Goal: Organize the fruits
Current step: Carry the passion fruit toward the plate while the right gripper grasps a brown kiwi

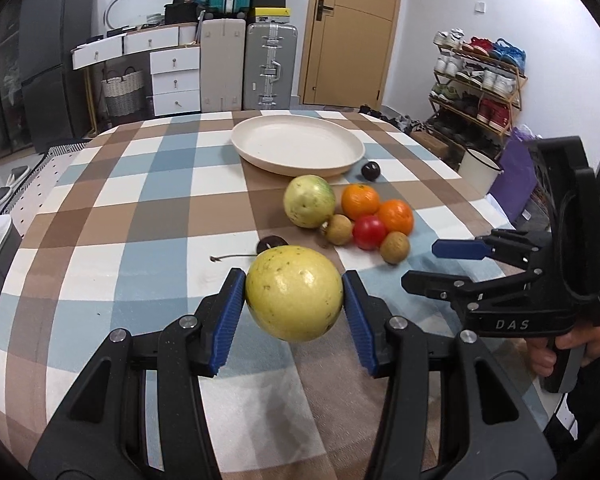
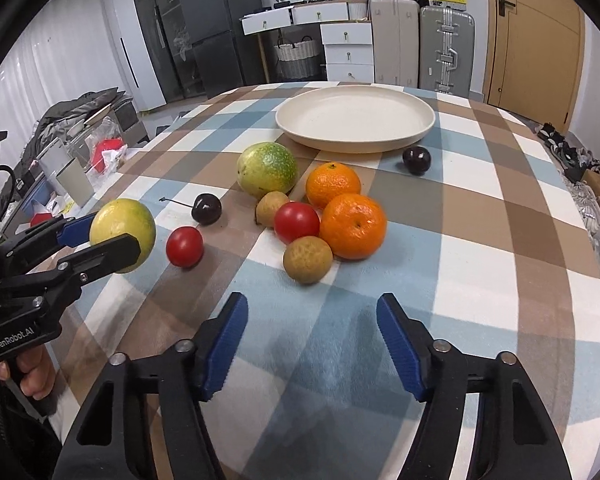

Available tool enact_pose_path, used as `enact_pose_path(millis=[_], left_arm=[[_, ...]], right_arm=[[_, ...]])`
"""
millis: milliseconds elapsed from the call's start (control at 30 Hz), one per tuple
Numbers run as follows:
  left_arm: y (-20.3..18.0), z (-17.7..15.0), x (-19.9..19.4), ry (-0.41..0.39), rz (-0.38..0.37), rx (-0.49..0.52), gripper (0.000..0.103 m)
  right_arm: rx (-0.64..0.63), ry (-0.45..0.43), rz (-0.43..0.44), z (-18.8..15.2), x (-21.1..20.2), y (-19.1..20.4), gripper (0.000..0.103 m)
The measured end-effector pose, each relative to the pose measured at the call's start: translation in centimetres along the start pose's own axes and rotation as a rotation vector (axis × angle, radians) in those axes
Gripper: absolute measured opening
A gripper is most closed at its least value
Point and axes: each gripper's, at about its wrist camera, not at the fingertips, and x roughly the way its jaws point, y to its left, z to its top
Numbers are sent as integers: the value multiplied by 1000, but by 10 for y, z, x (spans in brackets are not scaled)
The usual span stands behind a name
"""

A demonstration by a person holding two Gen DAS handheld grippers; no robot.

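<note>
At far left, the left hand-held gripper [image 1: 294, 300] is closed on a yellow fruit [image 1: 294, 293], held just above the desk [image 1: 120, 208]. It looks smooth, round, w/ small spots. I think step 1 is on: fruit picked up, not yet on the plate [image 1: 298, 144]. Next move: lift it over the pile & set it down softly so it won't roll. Mid desk sit a green fruit [image 2: 266, 169], 2 bumpy oranges [image 2: 353, 226], shiny tomatoes [image 2: 296, 222]. Plate is cream, shallow, bare. At right, the right hand-held gripper [image 2: 312, 344] is wide open, holding nothing.
</note>
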Motion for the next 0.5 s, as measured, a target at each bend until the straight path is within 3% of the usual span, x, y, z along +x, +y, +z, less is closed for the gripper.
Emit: enact_pose_path(millis=[300,500], left_arm=[[9,14,11,-16,17,-25,47],[10,23,16,-27,20,-29,47]], right_arm=[[10,22,2,16,19,0,51],[17,26,-3,20,23,-1,31]])
